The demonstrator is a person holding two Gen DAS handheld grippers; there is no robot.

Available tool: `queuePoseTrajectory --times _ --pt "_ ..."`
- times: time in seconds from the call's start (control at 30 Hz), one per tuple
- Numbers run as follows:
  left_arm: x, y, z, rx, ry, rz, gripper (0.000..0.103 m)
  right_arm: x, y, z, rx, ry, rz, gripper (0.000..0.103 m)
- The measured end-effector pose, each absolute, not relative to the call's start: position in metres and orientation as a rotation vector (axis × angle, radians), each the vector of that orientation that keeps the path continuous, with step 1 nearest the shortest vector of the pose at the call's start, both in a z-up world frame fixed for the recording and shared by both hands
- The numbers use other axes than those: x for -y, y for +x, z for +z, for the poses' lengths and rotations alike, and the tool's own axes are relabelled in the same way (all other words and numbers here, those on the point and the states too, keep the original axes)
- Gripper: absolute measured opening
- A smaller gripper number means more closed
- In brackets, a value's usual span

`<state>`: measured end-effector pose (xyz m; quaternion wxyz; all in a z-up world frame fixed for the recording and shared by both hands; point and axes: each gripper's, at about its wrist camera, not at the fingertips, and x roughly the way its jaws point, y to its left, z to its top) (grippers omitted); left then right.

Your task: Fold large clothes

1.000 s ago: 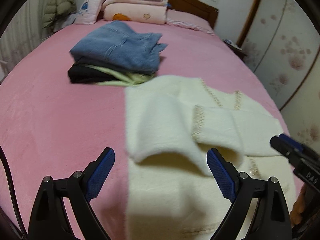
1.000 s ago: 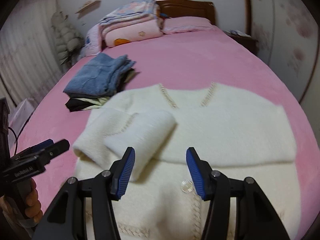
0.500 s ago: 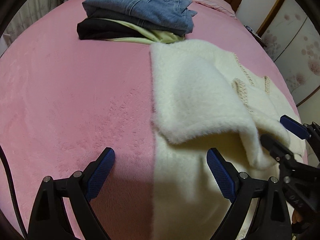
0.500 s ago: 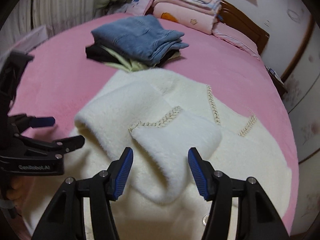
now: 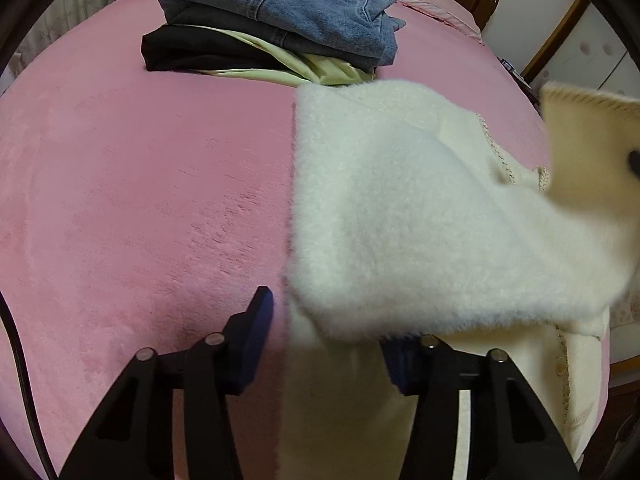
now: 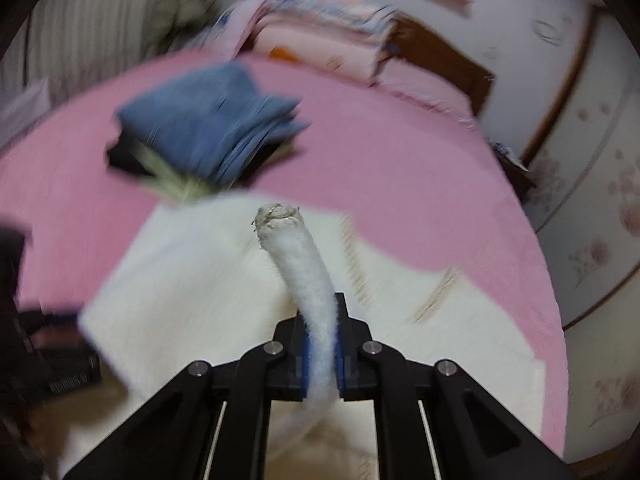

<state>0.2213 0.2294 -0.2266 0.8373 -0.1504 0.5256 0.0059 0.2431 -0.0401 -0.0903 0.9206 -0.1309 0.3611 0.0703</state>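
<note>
A fluffy white sweater [image 5: 400, 208] lies on the pink bed [image 5: 140, 200], one sleeve folded across its body. My left gripper [image 5: 326, 326] points down at the sweater's left edge. Its jaws are closing, with the folded edge between them. The left finger [image 5: 252, 340] stands just off the cloth, and the fold covers most of the right finger. My right gripper [image 6: 320, 320] is closing and its pads pinch the other sleeve [image 6: 304, 264], which rises from the jaws to its trimmed cuff. In the left wrist view that cuff [image 5: 584, 136] hangs lifted at the right.
A stack of folded clothes sits beyond the sweater: jeans [image 5: 280, 12] on top, black and pale green pieces beneath. Folded quilts [image 6: 320, 28] lie against the wooden headboard [image 6: 444, 60]. A flowered wardrobe [image 6: 592, 200] stands to the right. A dark blur of the other gripper [image 6: 40, 340] shows at left.
The left gripper sank toward the sweater's left edge and its jaws narrowed. The right gripper shut on the upper sleeve and pulled it up off the sweater.
</note>
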Motion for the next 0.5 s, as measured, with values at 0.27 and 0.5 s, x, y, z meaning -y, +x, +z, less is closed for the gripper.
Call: queuePoseTrajectory --times 0.27,0.5 --pt "-0.212 0.218 -0.228 -1.094 -0.201 0.014 0.048 0.210 0.238 -0.161 -0.934 0.258 -0.124 0.020" --pt "-0.216 0.211 -0.218 -1.133 -0.192 -0.097 0.056 0.251 0.197 -0.196 -1.037 0.312 -0.130 0.033"
